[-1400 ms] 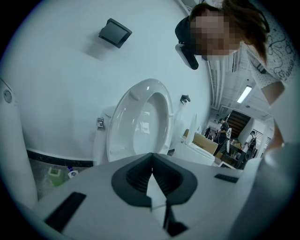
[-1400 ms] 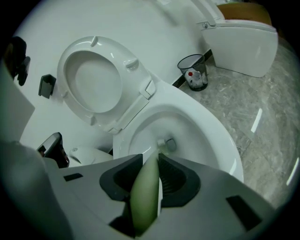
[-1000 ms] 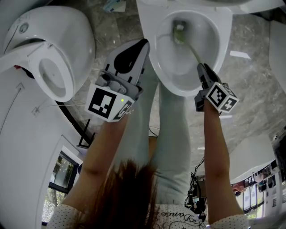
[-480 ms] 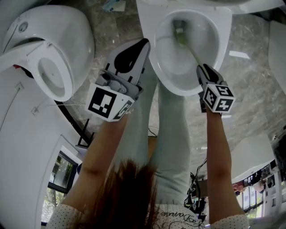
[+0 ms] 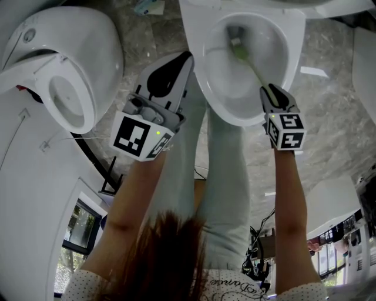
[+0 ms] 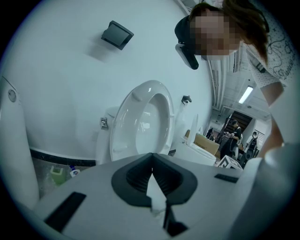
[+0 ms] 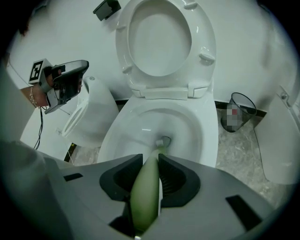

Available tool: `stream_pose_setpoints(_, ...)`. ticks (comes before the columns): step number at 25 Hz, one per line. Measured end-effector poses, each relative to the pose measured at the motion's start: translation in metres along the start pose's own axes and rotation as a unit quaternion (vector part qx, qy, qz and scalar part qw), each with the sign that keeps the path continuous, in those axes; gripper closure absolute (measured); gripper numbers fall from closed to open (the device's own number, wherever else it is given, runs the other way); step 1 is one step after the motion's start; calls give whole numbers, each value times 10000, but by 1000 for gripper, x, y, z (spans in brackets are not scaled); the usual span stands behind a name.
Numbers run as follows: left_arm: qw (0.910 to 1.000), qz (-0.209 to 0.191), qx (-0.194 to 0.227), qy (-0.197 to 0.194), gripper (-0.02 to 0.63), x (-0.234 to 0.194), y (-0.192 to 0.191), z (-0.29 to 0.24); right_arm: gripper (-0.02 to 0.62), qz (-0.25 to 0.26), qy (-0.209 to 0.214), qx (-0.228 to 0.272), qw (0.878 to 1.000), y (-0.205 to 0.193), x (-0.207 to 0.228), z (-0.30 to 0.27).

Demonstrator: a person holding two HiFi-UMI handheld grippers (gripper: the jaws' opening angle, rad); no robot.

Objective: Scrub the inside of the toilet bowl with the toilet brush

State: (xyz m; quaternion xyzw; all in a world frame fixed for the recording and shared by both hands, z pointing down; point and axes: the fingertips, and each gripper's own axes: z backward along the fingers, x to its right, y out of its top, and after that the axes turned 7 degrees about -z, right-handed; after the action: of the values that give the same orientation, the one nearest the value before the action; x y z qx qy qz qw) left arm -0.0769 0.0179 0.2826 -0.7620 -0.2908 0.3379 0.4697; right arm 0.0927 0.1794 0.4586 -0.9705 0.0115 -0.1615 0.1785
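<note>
Right tongs [image 7: 150, 158] clenched on the toilet brush [image 7: 145, 192]; left tongs [image 6: 152, 155] closed on nothing.
Right gripper view: green brush handle runs between the pads and down into the toilet bowl [image 7: 211, 136], with the brush head [image 7: 162, 140] at the drain opening at the bottom. Head view: left tongs [image 5: 188, 56] held off to the left of the bowl rim [image 5: 205, 88], apart from it, above the person's pale trouser legs [image 5: 223, 176]. Nothing blocks the path from right tongs [image 5: 266, 88] to bowl. Seat and lid [image 7: 201, 42] stand raised against the white wall [image 7: 248, 47]. Second toilet [image 7: 89, 112] just beside on the left; mesh waste bin [image 7: 243, 101] on the right, by the wall. Floor [image 5: 329, 117] is grey marbled stone. Dark box [image 7: 107, 7] is mounted high on the wall.
</note>
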Motion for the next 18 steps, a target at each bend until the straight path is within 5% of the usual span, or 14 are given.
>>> stream_pose_setpoints(18, 9999, 62, 113, 76, 604, -6, 3, 1, 480, 1059, -132, -253, 9940, 21, 8, 6)
